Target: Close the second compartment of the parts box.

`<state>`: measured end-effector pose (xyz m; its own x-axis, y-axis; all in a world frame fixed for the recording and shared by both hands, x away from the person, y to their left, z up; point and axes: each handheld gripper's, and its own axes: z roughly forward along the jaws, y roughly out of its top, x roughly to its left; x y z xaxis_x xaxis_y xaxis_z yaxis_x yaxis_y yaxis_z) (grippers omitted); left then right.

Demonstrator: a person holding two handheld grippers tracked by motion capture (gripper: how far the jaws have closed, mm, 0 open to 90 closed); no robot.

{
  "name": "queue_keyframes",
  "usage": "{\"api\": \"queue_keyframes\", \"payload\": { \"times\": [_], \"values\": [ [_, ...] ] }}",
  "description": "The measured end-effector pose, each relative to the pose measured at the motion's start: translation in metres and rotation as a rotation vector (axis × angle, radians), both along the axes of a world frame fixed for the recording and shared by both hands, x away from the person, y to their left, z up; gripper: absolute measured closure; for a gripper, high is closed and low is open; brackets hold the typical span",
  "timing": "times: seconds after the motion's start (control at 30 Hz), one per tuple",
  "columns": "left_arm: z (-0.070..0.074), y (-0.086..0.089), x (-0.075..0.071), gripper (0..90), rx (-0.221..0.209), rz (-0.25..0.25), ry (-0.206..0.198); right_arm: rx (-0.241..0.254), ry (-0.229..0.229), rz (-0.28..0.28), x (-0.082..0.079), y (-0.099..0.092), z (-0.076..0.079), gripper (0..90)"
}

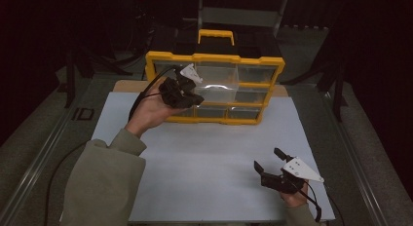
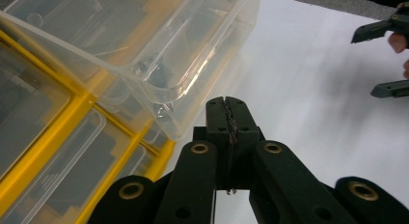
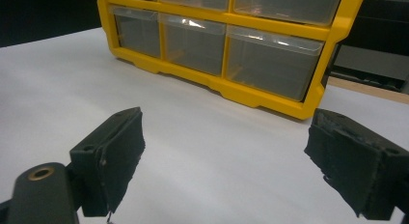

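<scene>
High view, white tabletop (image 1: 214,158), dark room, left hand-held gripper (image 1: 187,97) clenched, right hand-held gripper (image 1: 269,160) released.

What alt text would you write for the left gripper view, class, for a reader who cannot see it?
The left gripper points with its black jaws shut together, nothing between them, just below a clear plastic drawer pulled out of a yellow drawer cabinet. Beyond lies a white table surface, with the right gripper open at the far edge.
</scene>
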<state>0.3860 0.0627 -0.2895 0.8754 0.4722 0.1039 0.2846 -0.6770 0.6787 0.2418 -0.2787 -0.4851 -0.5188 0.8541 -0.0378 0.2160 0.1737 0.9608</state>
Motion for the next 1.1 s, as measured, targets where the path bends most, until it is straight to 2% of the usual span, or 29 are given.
{"api": "queue_keyframes", "payload": {
  "times": [0.27, 0.8, 1.1],
  "values": [
    [-0.007, -0.006, -0.001, 90.0, -0.004, 0.011, -0.028, -0.004, 0.0, 0.002, 0.0, 0.0, 0.0, 12.7],
    [-0.017, -0.022, 0.001, 90.0, -0.022, 0.002, -0.038, -0.005, 0.0, 0.003, 0.0, 0.0, 0.0, 12.7],
    [-0.02, -0.028, 0.001, 90.0, -0.048, 0.001, -0.045, -0.006, 0.0, 0.004, 0.0, 0.0, 0.0, 12.7]
  ]
}}
